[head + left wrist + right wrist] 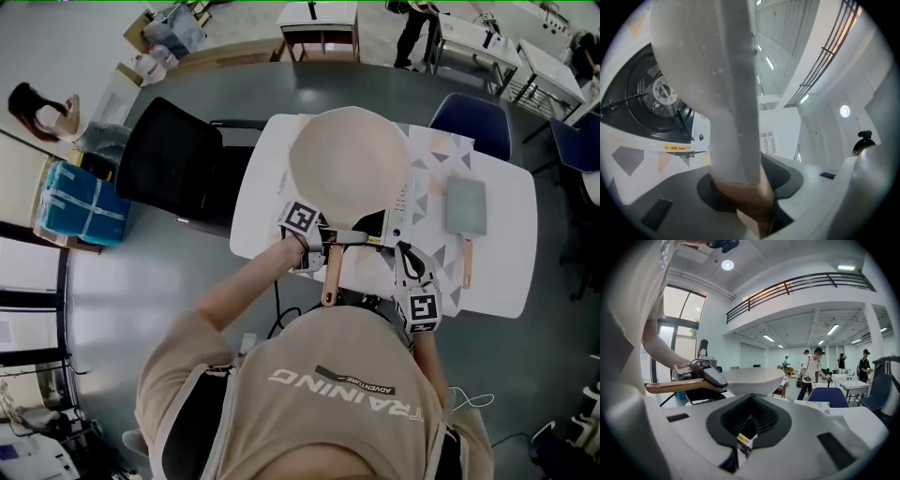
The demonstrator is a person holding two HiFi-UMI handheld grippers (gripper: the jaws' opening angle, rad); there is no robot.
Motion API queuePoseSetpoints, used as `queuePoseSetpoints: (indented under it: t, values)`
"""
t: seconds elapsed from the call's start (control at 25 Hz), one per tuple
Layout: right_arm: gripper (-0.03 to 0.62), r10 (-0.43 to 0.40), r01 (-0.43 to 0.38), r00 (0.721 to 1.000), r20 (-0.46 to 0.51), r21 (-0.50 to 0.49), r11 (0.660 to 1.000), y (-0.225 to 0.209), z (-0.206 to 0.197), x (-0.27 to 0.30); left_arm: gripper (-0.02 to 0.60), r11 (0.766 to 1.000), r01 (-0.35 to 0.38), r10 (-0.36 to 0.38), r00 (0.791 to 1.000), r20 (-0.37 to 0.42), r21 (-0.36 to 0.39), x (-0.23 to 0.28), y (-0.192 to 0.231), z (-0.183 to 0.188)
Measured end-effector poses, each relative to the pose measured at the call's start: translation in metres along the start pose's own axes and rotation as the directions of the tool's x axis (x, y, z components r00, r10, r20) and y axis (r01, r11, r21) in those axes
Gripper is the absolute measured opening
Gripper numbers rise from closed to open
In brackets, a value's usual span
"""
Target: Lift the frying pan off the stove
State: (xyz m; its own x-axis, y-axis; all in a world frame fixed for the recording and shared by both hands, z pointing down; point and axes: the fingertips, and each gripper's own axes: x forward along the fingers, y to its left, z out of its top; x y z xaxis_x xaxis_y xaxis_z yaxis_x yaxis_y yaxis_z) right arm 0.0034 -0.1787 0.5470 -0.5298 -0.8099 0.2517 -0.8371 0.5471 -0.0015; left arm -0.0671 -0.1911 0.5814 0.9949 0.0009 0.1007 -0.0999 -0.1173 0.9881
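Observation:
The beige frying pan (349, 164) hangs in the air above the portable stove (401, 208), tilted, with its pale underside (693, 56) filling the left gripper view. My left gripper (328, 246) is shut on the pan's handle (740, 117) where grey metal meets the wooden grip (330, 281). Below the pan, the stove's black burner (661, 93) lies bare. From the right gripper view the pan (750, 379) shows side-on, clear of the table. My right gripper (411, 267) rests by the stove's front, its jaws (749, 423) shut with nothing held.
A spatula (466, 208) with a grey-green blade and wooden handle lies on the white table (506, 272) to the right of the stove. A black chair (173, 159) stands at the table's left and a blue chair (473, 117) behind it. People walk in the hall beyond.

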Motion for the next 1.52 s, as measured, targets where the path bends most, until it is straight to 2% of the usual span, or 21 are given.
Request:
queuePoseSetpoints:
  t: [0.52, 0.92, 1.32, 1.52]
  values:
    - [-0.003, 0.002, -0.002, 1.000, 0.018, 0.006, 1.000, -0.001, 0.005, -0.008, 0.168, 1.000, 0.019, -0.018, 0.999, -0.040, 0.019, 0.009, -0.002, -0.006]
    - [-0.003, -0.022, 0.021, 0.999, 0.035, 0.031, 0.999, -0.012, 0.010, -0.009, 0.168, 0.999, 0.041, -0.041, 0.999, -0.029, 0.005, 0.007, -0.002, -0.003]
    - [-0.003, 0.019, -0.019, 1.000, 0.002, 0.036, 0.999, -0.003, 0.001, -0.006, 0.168, 1.000, 0.023, -0.023, 1.000, -0.011, 0.011, -0.001, -0.006, -0.001]
    - [-0.005, 0.042, -0.041, 0.999, -0.006, 0.028, 0.999, 0.003, -0.001, -0.004, 0.170, 0.999, 0.038, -0.038, 0.999, -0.005, -0.003, -0.002, -0.011, 0.000]
